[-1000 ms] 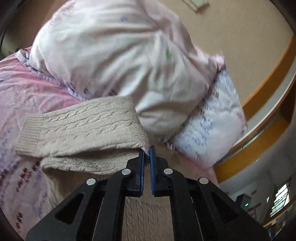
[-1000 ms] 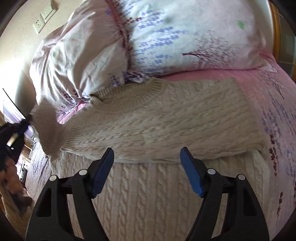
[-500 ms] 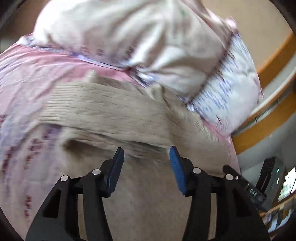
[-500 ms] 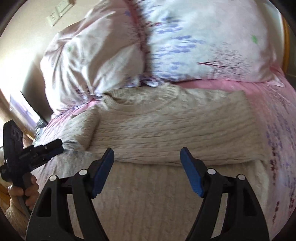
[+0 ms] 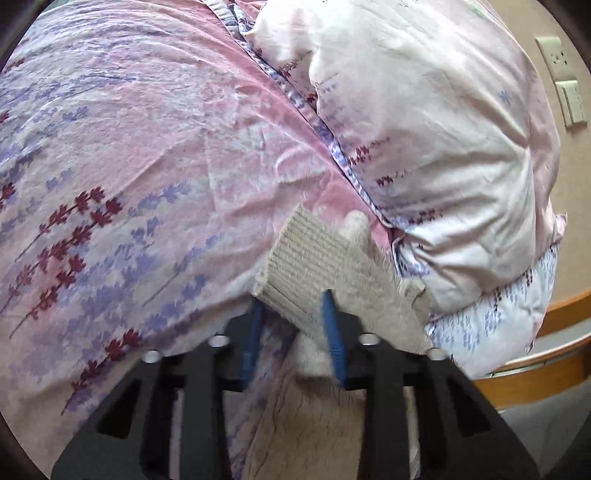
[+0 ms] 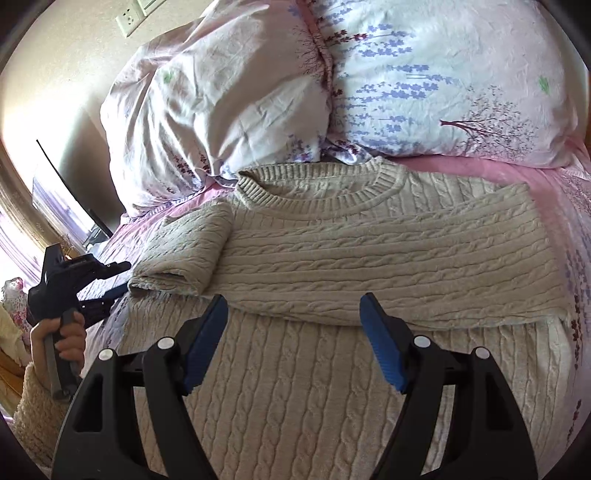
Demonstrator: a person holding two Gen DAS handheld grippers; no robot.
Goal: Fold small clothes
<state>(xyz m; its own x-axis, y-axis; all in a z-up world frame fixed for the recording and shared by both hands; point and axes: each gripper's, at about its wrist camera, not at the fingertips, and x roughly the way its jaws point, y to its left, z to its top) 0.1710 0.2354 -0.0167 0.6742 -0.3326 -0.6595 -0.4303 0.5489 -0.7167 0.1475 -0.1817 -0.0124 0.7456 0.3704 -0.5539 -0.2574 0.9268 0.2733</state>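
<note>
Right wrist view, sweater (image 6: pixel 369 258) beyond wide right gripper (image 6: pixel 295 343), left gripper (image 5: pixel 295 328) parted at its cuff

Both black plastic grippers, left (image 5: pixel 293 332) and right (image 6: pixel 293 341), carry blue ribbed pads (image 6: pixel 384 354) and silver screws (image 6: pixel 165 343). A bare-skinned hand (image 6: pixel 61 338) shows a fluffy cream sleeve (image 6: pixel 37 413).

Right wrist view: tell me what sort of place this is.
Most likely a bedroom. A cream sweater lies on a pink flowered bedsheet, two plump pillows sit behind it, and a wall socket shows above.
</note>
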